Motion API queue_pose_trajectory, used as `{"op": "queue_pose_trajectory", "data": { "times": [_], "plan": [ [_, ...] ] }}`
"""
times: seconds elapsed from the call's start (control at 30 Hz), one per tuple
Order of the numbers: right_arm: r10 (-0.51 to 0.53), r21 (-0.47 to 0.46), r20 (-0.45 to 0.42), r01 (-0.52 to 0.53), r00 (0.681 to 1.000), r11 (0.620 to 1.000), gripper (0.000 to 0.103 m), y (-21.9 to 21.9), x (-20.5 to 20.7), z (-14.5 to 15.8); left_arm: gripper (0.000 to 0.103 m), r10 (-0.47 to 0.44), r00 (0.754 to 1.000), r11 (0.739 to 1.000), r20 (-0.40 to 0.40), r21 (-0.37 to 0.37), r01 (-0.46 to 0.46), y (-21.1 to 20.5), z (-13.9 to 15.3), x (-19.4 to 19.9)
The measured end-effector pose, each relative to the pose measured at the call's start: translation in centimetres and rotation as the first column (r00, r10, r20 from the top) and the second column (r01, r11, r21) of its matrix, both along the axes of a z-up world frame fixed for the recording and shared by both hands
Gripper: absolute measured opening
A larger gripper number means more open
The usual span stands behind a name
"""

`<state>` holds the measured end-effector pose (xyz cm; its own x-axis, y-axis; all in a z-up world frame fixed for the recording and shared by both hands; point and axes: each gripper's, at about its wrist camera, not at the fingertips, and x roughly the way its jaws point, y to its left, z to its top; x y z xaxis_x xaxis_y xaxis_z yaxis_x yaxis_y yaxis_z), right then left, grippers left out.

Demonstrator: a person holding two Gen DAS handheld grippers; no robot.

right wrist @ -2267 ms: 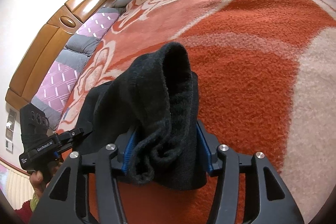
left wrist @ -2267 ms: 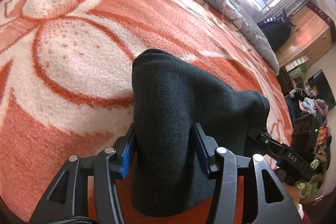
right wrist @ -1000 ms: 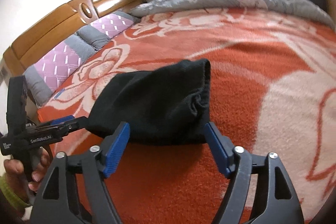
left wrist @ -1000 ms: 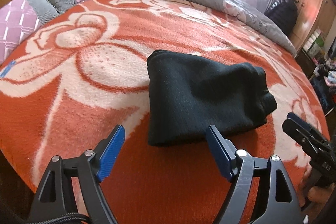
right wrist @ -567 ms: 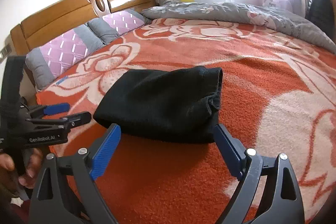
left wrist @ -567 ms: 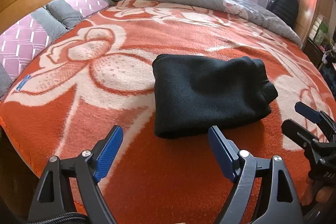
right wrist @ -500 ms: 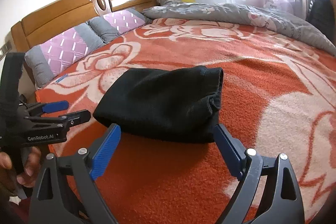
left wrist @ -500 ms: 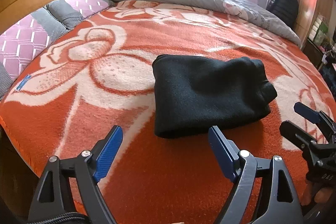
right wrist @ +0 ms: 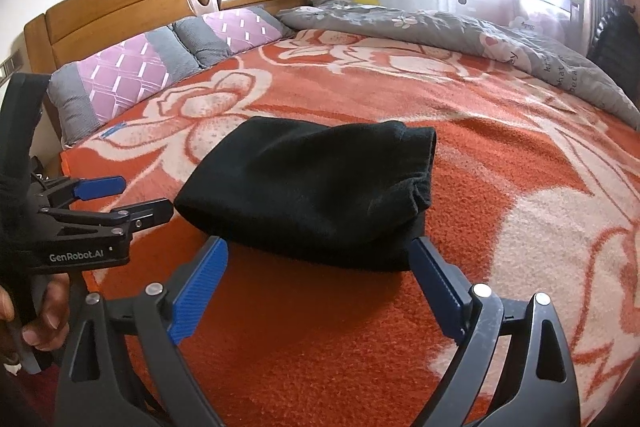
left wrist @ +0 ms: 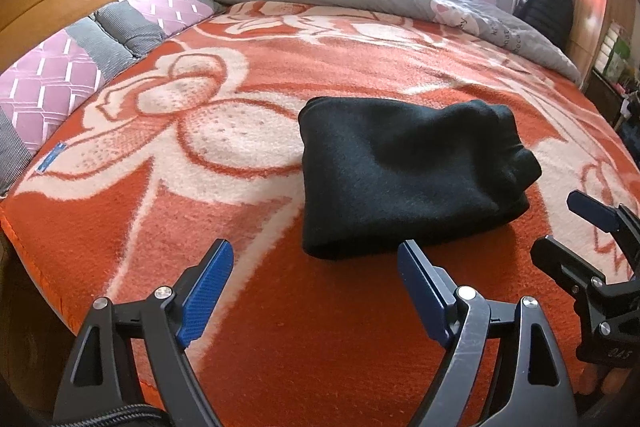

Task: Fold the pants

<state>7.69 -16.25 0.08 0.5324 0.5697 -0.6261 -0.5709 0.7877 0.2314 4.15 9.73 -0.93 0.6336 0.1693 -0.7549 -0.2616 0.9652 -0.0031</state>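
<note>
Above blanket (left wrist: 360, 347): left gripper (left wrist: 316, 267), right gripper (right wrist: 320, 263) angled down, jaws wide, short of folded pants (right wrist: 312, 195).

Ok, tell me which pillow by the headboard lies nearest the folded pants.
The bigger purple and grey pillow, nearer the bed's front edge. The other pillow sits further back, by the grey quilt, away from the pants.

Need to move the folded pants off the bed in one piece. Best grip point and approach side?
Judging by shape, take the black pants along the near rounded fold edge, coming in low from the near side. That edge is thick and closed, so layers should stay together; the far right end is bunched and may unfold. Both the left gripper and right gripper are open and empty.
</note>
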Motion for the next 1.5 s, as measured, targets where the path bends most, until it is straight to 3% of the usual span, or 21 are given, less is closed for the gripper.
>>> {"op": "queue_pose_trajectory", "data": {
  "times": [0.83, 1.5],
  "plan": [
    [0.004, 0.001, -0.025, -0.004, 1.000, 1.000, 0.093, 1.0, 0.6, -2.0, 0.085, -0.020, 1.000, 0.999, -0.002, 0.047, 0.020, -0.4, -2.5, 0.6],
    [0.001, 0.018, -0.007, -0.001, 1.000, 1.000, 0.093, 1.0, 0.8, -2.3, 0.085, -0.054, 0.998, 0.997, 0.042, 0.057, 0.052, -1.0, -2.2, 0.5]
  ]
}}
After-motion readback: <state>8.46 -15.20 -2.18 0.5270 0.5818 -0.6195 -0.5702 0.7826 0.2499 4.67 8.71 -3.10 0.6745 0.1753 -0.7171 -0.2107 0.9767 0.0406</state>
